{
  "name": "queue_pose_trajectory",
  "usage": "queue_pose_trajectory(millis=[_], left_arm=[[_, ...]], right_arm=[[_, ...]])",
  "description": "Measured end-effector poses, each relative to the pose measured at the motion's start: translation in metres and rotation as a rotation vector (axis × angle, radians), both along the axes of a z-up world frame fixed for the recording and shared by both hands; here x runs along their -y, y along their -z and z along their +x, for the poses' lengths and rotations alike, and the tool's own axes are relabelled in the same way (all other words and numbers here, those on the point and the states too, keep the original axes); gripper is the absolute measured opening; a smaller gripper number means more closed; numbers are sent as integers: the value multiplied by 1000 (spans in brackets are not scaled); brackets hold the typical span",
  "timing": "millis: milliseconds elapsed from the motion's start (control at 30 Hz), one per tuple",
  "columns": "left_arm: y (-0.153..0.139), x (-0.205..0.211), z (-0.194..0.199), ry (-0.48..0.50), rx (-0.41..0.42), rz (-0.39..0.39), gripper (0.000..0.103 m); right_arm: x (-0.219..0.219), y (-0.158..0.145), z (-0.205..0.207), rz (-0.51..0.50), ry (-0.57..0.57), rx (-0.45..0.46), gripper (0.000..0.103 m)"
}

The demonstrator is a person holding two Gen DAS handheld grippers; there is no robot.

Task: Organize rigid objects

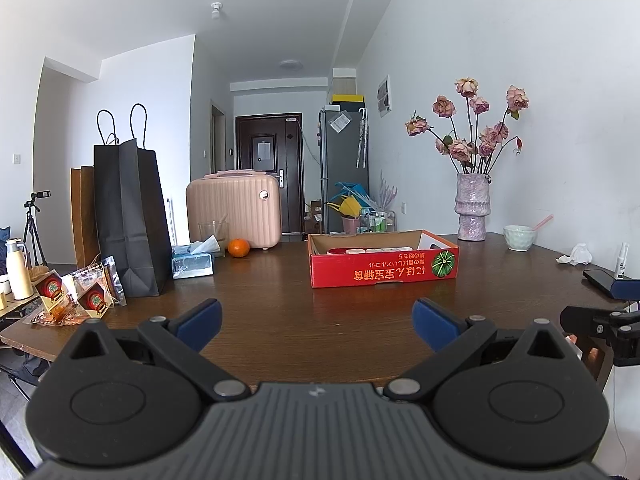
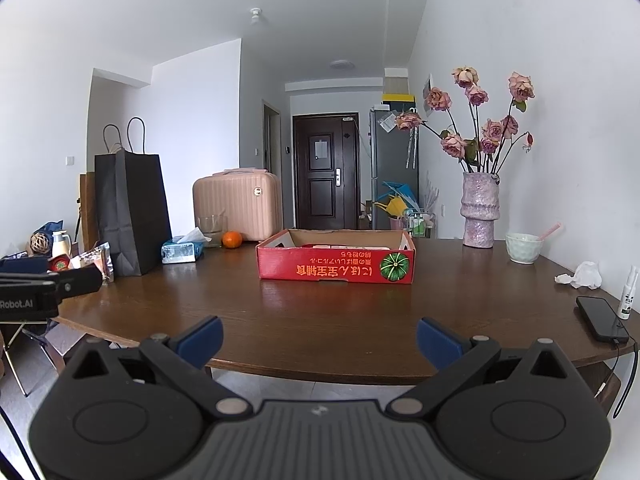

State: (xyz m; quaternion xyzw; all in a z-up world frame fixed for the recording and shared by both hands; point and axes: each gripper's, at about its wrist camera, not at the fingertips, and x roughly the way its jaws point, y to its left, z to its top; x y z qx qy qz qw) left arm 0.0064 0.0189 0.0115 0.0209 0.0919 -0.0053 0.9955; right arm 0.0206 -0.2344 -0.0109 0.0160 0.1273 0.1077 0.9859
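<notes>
A red cardboard box printed with a green pumpkin stands on the brown table; several flat pale and red items lie inside, mostly hidden by its wall. My left gripper is open over the table's near edge, nothing between its blue pads. My right gripper is also open and empty, held just off the table's front edge. In the left wrist view the right gripper's body shows at the far right.
On the left stand a black paper bag, a tissue box, an orange, a glass, a pink suitcase and snack packets. On the right are a flower vase, bowl, crumpled tissue, phone and spray bottle.
</notes>
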Motion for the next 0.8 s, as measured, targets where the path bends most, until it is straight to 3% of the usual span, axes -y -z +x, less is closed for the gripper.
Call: queue_pose_trajectory(millis=[800], left_arm=[[3,-2,0,2,-8,5,103]], right_arm=[[3,2,1,0,6,-12,103]])
